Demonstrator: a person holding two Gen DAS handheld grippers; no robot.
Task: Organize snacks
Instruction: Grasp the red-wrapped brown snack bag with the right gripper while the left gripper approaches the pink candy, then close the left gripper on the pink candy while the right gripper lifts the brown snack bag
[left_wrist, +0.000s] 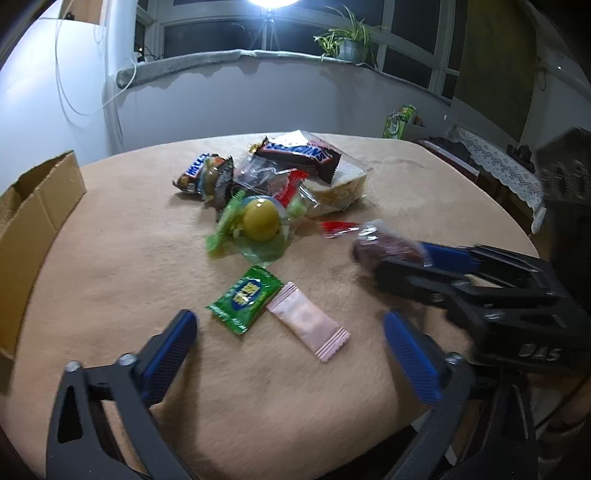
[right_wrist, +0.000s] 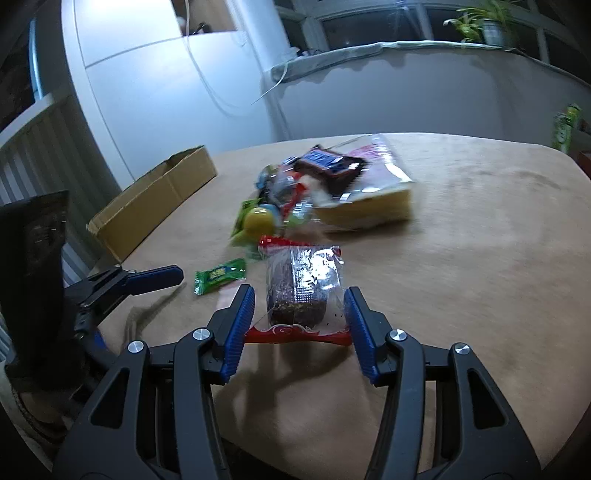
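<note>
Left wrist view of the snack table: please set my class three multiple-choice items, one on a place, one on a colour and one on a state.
1. Where on the table does the cardboard box stand?
A. at its left edge
B. at its right edge
C. in the middle

2. What colour is the packet lying right beside the green packet?
A. blue
B. pink
C. black

3. How is the left claw?
A. shut on the green packet
B. shut with nothing in it
C. open, gripping nothing

Answers:
1 A: the box sits at the left rim of the table, with its flap up.
2 B: the pink packet lies against the green one's right side.
3 C: its two blue fingers stand wide apart, and both packets lie loose on the cloth.
</note>
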